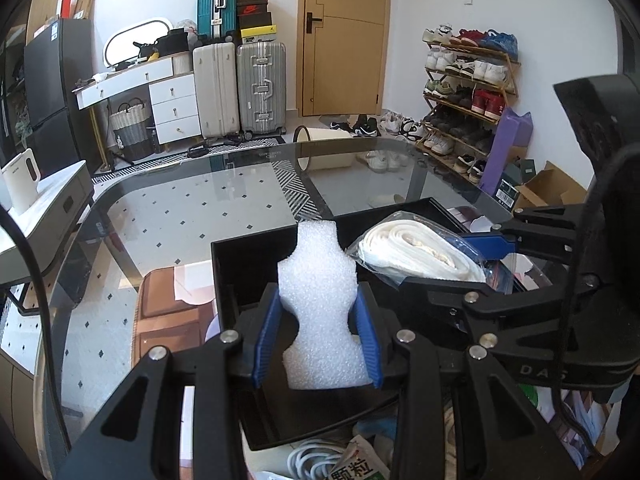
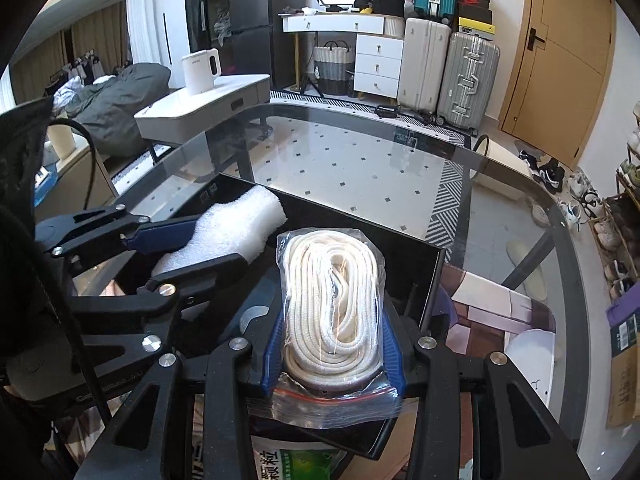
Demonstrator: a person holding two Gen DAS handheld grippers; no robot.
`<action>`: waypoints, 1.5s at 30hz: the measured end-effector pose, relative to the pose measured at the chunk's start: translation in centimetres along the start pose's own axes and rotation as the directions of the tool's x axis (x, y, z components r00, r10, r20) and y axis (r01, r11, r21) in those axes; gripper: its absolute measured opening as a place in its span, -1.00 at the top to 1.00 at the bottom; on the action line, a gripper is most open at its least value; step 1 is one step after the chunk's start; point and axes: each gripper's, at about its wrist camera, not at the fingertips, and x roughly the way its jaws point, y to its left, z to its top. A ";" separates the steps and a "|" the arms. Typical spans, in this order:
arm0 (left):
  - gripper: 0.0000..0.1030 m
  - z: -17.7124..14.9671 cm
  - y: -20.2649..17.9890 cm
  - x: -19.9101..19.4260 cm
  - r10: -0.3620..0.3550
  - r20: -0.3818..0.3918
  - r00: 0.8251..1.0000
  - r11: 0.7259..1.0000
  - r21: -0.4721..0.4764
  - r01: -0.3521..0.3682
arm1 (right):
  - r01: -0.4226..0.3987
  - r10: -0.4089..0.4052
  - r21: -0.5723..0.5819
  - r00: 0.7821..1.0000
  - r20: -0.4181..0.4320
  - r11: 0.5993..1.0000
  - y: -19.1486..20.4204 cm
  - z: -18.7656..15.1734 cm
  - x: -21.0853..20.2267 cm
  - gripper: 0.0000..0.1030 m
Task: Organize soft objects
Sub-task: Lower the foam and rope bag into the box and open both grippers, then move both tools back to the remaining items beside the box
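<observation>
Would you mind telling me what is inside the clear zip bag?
The zip bag holds a coil of white rope, gripped by the right gripper. Whatever sits under the coil is hidden.

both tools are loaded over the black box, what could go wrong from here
1. The left tool pinches the white foam piece at its narrow waist; soft foam could crush or twist out on release.
2. The right tool grips a zip bag of white rope; slick plastic may slip.
3. Both tools crowd over the black box, so they could collide or nudge it on the glass table.
</observation>
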 end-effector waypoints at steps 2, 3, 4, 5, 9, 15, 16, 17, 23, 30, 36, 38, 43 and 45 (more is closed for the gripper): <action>0.31 0.0 -0.2 0.0 0.001 0.000 1.000 1.000 0.007 -0.001 | 0.008 -0.008 -0.008 1.000 -0.007 1.000 0.0 0.1 0.2 0.18; 0.31 0.0 -0.2 0.0 0.003 -0.002 1.000 1.000 0.012 -0.003 | 0.012 -0.012 -0.012 1.000 -0.008 1.000 0.1 0.2 0.3 0.18; 0.31 0.0 -0.2 0.0 0.005 -0.004 1.000 1.000 0.013 -0.005 | 0.016 -0.016 -0.019 1.000 -0.011 1.000 0.0 0.2 0.4 0.18; 0.31 0.0 -0.2 0.0 0.007 -0.004 1.000 1.000 0.017 -0.007 | 0.019 -0.019 -0.024 1.000 -0.014 1.000 0.1 0.2 0.5 0.18; 0.30 -0.1 -0.4 -0.1 0.007 -0.006 1.000 1.000 0.027 -0.006 | 0.017 -0.018 -0.036 1.000 -0.025 0.999 0.0 0.4 0.6 0.16; 0.11 0.3 0.1 -0.2 -0.008 -0.020 1.000 1.000 -0.003 0.008 | 0.011 -0.011 -0.023 1.000 0.019 1.000 -0.5 0.4 -0.3 0.05; 0.07 0.3 0.3 -0.4 -0.004 -0.018 1.000 1.000 -0.010 0.004 | 0.023 -0.023 -0.019 0.999 0.033 1.000 -0.7 0.2 -0.6 -0.03; 0.00 0.3 0.4 -0.5 -0.017 -0.016 1.000 1.000 -0.013 0.017 | 0.022 -0.022 -0.009 0.998 0.052 1.000 -0.9 0.1 -1.1 -0.06; -0.42 0.3 0.2 -2.2 -0.003 0.008 1.000 1.000 -0.016 0.004 | 0.050 -0.057 0.058 0.990 0.128 0.997 -2.1 -0.7 -4.2 -0.68; -1.00 0.0 0.5 -5.1 0.039 0.081 0.996 0.999 -0.036 -0.037 | 0.064 -0.084 0.127 0.984 0.155 0.990 -3.1 -2.6 -7.7 -0.99; -1.00 -1.0 0.3 -7.0 0.046 0.100 0.994 0.999 -0.030 -0.043 | 0.046 -0.067 0.126 0.984 0.164 0.991 -2.5 -5.0 -9.6 -0.99; -1.00 -1.6 0.5 -7.7 0.054 0.095 0.994 0.998 -0.035 -0.051 | 0.047 -0.067 0.125 0.985 0.161 0.991 -2.3 -5.6 -9.9 -0.99; -1.00 -3.3 1.2 -8.9 0.082 0.087 0.993 0.995 -0.058 -0.077 | 0.046 -0.066 0.135 0.987 0.147 0.990 -1.9 -7.1 -10.2 -0.99; -1.00 -4.1 1.5 -9.2 0.088 0.080 0.993 0.994 -0.071 -0.083 | 0.049 -0.069 0.139 0.987 0.146 0.989 -1.9 -7.8 -10.2 -0.99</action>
